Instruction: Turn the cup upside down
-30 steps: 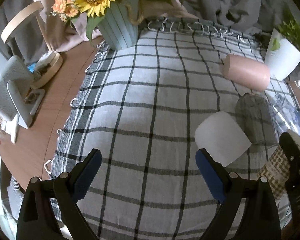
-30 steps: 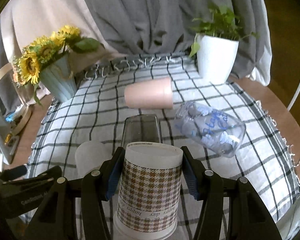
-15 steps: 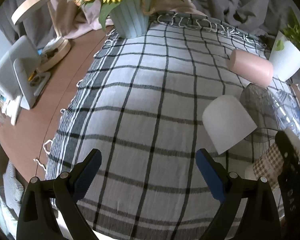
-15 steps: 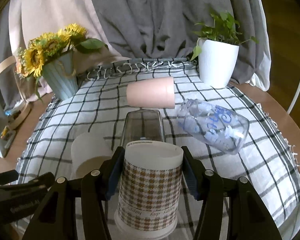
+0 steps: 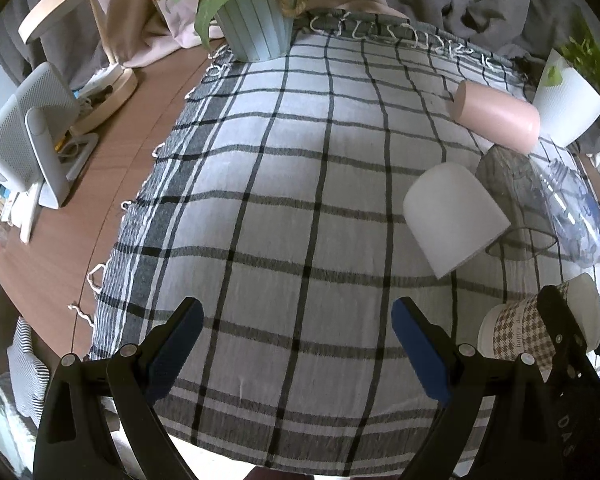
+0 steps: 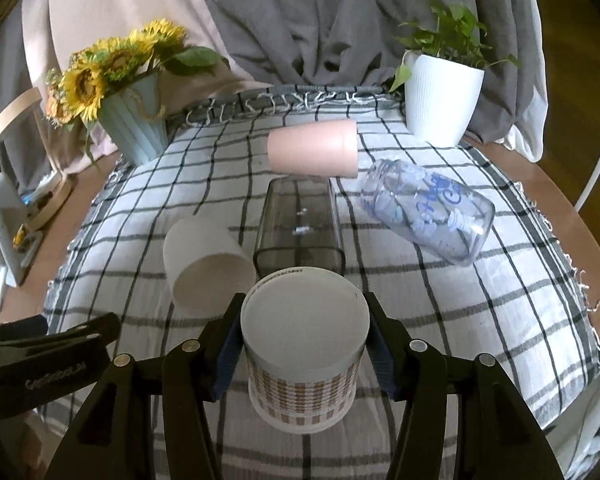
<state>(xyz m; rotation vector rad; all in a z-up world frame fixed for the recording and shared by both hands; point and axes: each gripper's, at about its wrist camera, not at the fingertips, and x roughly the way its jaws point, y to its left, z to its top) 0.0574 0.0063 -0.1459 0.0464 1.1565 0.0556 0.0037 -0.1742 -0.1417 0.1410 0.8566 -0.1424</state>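
Note:
My right gripper (image 6: 302,344) is shut on a houndstooth paper cup (image 6: 304,364), its flat base toward the camera and its mouth pointing down at the checked cloth (image 6: 480,320). In the left wrist view the same cup (image 5: 516,332) shows at the right edge, held in the right gripper's black fingers (image 5: 556,320). My left gripper (image 5: 296,344) is open and empty above the cloth's near part. A white cup (image 6: 204,260), a smoky clear cup (image 6: 300,224), a pink cup (image 6: 312,152) and a printed glass (image 6: 428,208) lie on their sides.
A sunflower vase (image 6: 136,128) stands at the cloth's far left corner and a white plant pot (image 6: 440,100) at the far right. A fan (image 5: 24,144) and a wooden stand (image 5: 100,80) sit on the bare wooden table to the left. Grey drapes hang behind.
The right gripper has lifted and tipped the houndstooth cup so its base now faces the camera. The left gripper has drawn back and stayed open.

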